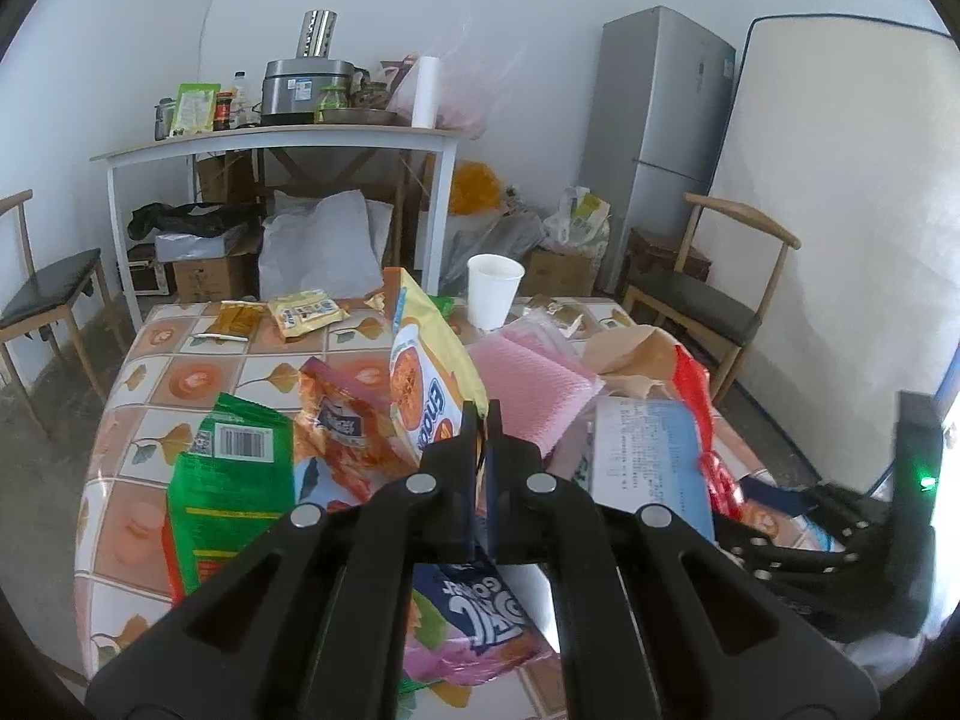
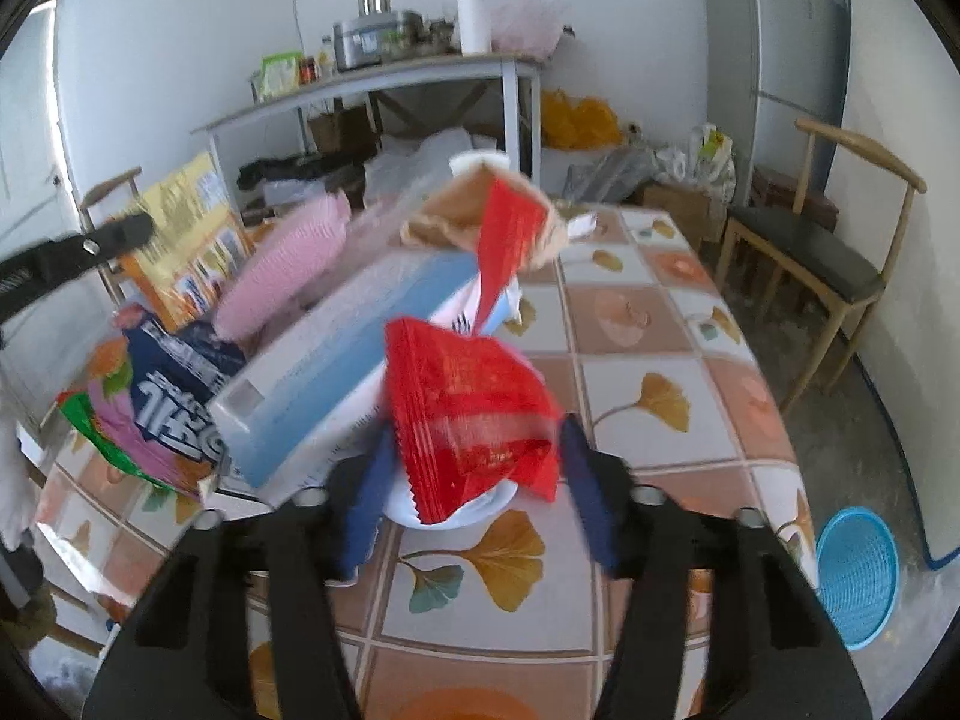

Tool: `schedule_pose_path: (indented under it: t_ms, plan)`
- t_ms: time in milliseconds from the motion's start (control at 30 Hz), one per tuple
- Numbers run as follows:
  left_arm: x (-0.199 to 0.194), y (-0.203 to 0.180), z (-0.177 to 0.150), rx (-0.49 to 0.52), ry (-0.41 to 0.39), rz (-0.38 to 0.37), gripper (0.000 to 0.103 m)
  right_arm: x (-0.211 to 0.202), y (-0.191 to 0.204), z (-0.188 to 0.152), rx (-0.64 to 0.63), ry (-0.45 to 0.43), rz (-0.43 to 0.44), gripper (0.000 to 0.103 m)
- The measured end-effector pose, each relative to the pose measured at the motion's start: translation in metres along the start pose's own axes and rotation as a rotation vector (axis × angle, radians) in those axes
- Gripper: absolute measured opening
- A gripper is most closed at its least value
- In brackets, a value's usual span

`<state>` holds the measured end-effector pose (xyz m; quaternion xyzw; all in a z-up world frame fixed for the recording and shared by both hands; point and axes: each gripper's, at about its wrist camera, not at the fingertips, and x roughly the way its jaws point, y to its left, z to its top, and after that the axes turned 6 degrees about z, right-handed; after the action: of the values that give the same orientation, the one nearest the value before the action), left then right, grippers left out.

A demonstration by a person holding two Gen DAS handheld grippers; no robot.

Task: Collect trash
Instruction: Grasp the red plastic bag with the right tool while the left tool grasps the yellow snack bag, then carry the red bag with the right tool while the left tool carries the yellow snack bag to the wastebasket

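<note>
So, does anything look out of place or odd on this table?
Yes: empty snack wrappers litter the tiled table, heaped loosely near its front. A yellow-orange bag stands up on edge, pinched in the left gripper. The paper cup stands upright, unspilled.

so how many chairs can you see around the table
2. One wooden chair with a dark seat stands left of the table by the wall; another chair stands at the far right corner, beside the fridge. Others may sit outside the views.
</note>
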<state>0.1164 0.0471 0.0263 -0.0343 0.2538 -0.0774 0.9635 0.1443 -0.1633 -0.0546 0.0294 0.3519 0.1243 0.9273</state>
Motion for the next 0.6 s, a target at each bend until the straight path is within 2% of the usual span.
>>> schedule_pose_path:
  t_ms: [100, 233, 600]
  plan:
    - [-0.002, 0.001, 0.001, -0.013, -0.013, -0.017, 0.001, -0.003, -0.001, 0.002, 0.011, -0.011, -0.015, 0.038]
    - [-0.005, 0.001, 0.0, -0.025, -0.027, -0.036, 0.001, -0.01, -0.005, 0.001, 0.042, -0.021, -0.016, 0.029]
    - [-0.027, 0.004, 0.001, -0.066, -0.083, -0.077, 0.001, -0.049, -0.021, 0.004, 0.116, -0.109, -0.119, 0.024]
